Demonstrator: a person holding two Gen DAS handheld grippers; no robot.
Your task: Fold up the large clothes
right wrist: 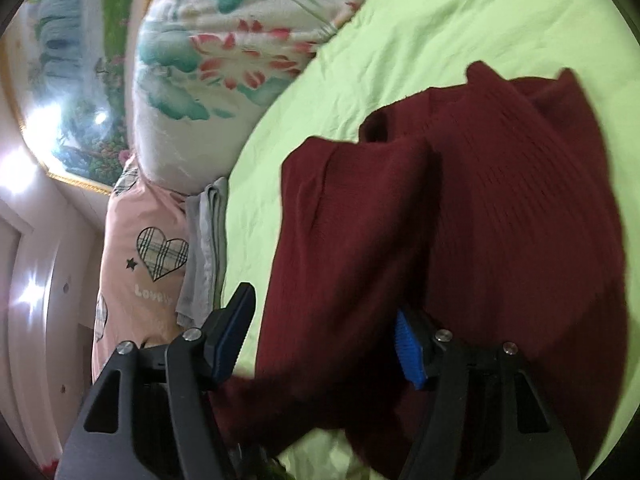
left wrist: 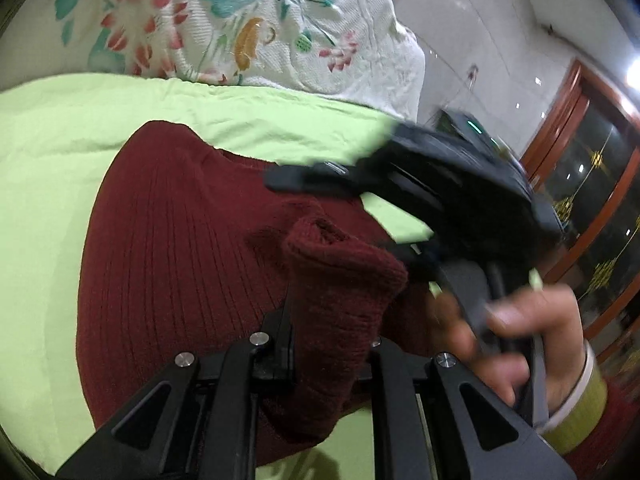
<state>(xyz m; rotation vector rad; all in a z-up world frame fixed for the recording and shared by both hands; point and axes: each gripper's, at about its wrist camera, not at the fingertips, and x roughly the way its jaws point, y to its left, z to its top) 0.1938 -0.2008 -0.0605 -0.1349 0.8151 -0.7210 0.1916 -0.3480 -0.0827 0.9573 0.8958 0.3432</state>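
Maroon sweater [left wrist: 168, 248] lies on green sheet [left wrist: 60, 152], centre of left wrist view. Left gripper [left wrist: 328, 344] clamped on sweater cuff [left wrist: 344, 276], bottom centre. Right gripper [right wrist: 324, 340] stands apart, blue pads [right wrist: 408, 348] clear of knit; sweater fabric between fingers, bottom centre of right view. Hand [left wrist: 532, 332] holds right gripper, lower right. Floral quilt [left wrist: 248, 24] at top.

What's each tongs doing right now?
Left tongs: shut on the sweater cuff.
Right tongs: open, sweater between the pads, not gripped.
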